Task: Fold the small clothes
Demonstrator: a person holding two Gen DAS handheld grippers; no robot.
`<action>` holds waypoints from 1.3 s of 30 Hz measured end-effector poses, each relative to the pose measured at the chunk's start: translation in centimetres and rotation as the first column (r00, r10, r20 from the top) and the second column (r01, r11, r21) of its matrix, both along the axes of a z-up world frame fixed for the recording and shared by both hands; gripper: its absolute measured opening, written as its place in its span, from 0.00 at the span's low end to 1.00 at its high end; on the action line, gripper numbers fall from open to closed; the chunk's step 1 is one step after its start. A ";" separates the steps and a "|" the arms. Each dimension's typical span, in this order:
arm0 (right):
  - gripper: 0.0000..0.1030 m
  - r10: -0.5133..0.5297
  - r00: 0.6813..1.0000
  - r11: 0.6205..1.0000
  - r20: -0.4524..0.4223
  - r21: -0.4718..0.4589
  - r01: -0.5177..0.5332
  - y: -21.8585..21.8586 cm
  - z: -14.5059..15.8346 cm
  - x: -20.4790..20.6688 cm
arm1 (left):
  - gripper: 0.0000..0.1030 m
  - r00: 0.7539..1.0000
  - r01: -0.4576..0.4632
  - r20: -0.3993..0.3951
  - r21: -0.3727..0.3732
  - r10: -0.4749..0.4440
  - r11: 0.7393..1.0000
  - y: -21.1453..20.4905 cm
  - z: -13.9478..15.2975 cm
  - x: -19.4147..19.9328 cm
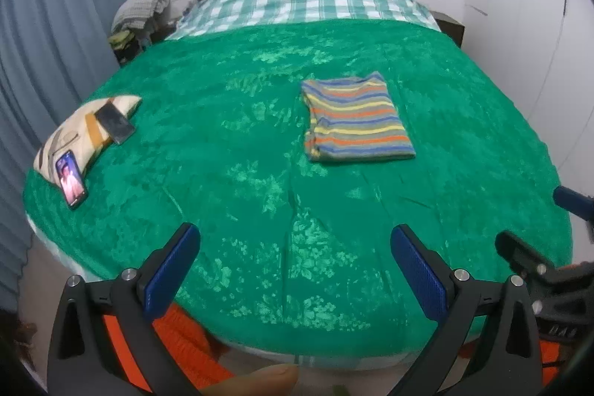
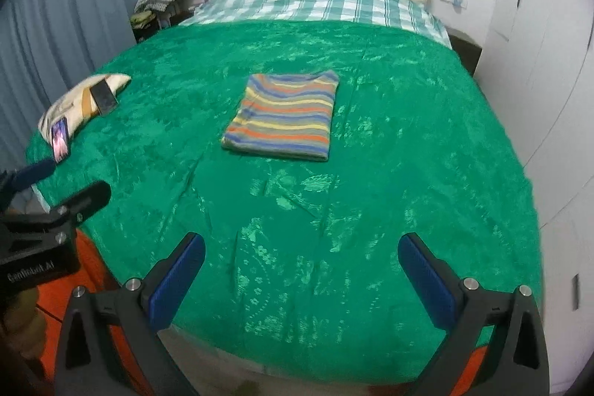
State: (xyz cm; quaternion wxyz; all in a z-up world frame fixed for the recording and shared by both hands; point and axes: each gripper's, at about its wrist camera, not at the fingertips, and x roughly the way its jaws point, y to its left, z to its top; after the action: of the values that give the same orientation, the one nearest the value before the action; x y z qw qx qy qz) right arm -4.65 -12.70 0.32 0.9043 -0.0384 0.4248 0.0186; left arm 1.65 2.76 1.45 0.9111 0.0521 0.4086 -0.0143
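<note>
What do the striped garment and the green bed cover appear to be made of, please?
The striped garment looks like soft knit fabric, matte, folded into a flat stack with rounded edges. The green bed cover looks like plush, velvety fabric: shiny floral patches catch the light and shallow creases run across it. The exact fibres cannot be told.

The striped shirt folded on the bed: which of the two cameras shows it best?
The right wrist view. There the striped shirt lies near the picture's middle, looking larger, its folded edges clear against the green bedspread. The left wrist view shows the same shirt whole, but right of centre and a little smaller.
</note>
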 end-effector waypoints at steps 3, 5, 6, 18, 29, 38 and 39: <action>0.99 0.016 1.000 0.999 0.018 -0.033 -0.015 0.8 0.9 -0.7 | 1.00 1.000 -0.011 0.001 0.004 0.011 1.000 0.0 0.7 -0.4; 0.99 0.016 0.999 0.999 0.033 -0.037 -0.015 1.0 1.6 -1.2 | 1.00 1.000 -0.015 0.002 -0.002 0.015 1.000 0.1 1.1 -0.6; 0.99 0.017 0.999 0.999 0.041 -0.035 -0.016 1.1 1.9 -1.4 | 1.00 1.000 -0.018 0.004 -0.006 0.018 1.000 0.1 1.3 -0.8; 0.99 -0.024 0.999 0.999 0.039 -0.020 0.025 0.7 3.8 -1.6 | 1.00 0.999 -0.033 0.018 -0.007 0.033 0.999 0.6 2.5 -1.6; 0.99 -0.071 0.997 0.996 0.040 -0.042 0.073 0.0 4.0 -1.8 | 1.00 1.000 -0.016 -0.003 0.020 0.016 1.000 -0.2 1.8 -1.1; 0.99 -0.076 0.996 0.997 0.037 -0.015 0.077 -0.2 4.1 -2.0 | 1.00 1.000 -0.016 0.004 0.045 0.016 0.999 -0.5 2.0 -1.2; 0.99 -0.077 0.996 0.997 0.041 -0.019 0.077 -0.2 4.1 -2.0 | 1.00 1.000 -0.016 0.005 0.044 0.016 0.999 -0.5 2.0 -1.2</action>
State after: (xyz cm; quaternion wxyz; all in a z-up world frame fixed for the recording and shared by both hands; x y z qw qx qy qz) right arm -6.65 -12.95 4.41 0.9122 -0.0317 0.4080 -0.0214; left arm 0.44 2.29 3.43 0.9108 0.0690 0.4071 0.0023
